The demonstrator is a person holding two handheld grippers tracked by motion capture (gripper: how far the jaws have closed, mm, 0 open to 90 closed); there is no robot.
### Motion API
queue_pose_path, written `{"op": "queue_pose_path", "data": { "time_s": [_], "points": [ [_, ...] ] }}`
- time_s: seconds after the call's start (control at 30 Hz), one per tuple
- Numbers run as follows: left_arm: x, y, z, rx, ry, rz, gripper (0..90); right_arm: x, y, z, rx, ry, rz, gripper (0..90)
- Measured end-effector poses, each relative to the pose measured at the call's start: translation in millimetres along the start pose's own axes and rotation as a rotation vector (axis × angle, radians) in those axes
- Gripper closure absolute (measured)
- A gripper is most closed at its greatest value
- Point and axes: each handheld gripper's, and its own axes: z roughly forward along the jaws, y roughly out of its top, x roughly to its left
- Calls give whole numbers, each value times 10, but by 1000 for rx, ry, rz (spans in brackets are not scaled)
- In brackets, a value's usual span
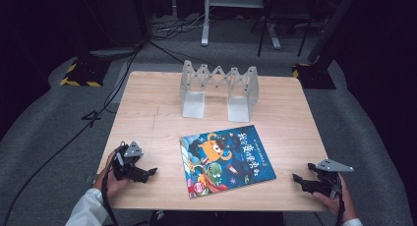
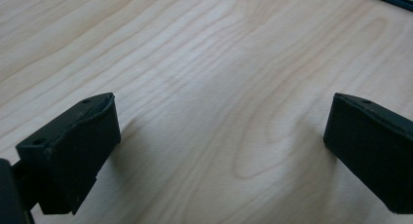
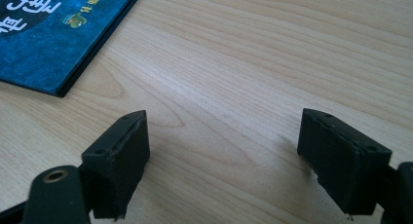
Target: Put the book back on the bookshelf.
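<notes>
Flat on the worktop (image 1: pixel 147 113), cover up and slightly askew: a thin book (image 1: pixel 226 159), between the two grippers and nearer the person than the grey bookend rack (image 1: pixel 219 88) at the far side. Probably light, stiff enough across the boards yet apt to flex or fall open if lifted by one corner; glossy cover, likely slippery. Best taken at an edge, near the spine, after tipping or sliding a side up to get a finger underneath. Left gripper (image 1: pixel 150 171) low beside the book's left edge, fingers (image 2: pixel 73 156) spread wide, nothing between. Right gripper (image 1: pixel 296 178) just off the book's right corner (image 3: pixel 58 90), fingers (image 3: pixel 117 163) likewise wide apart and empty
</notes>
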Motion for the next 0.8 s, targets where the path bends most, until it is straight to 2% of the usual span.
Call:
{"op": "queue_pose_path", "data": {
  "time_s": [0.1,0.27,0.3,0.37,0.63,0.73,0.8],
  "points": [
    [-43,9,9,2,-7,4,1,7,0,1,0,10,-12,196],
    [-159,41,41,1,-48,55,2,26,-3,-4,0,35,-34,200],
    [-159,41,41,1,-48,55,2,29,-4,-5,0,38,-37,205],
    [-250,78,73,3,-64,77,2,32,-5,-8,-1,47,-47,217],
    [-427,158,150,1,-89,96,2,97,36,-5,10,84,-82,312],
    [-481,193,181,4,-113,126,2,169,66,16,14,110,-104,338],
    [-499,215,200,3,-117,132,2,237,93,45,14,122,-119,343]
  ]
}}
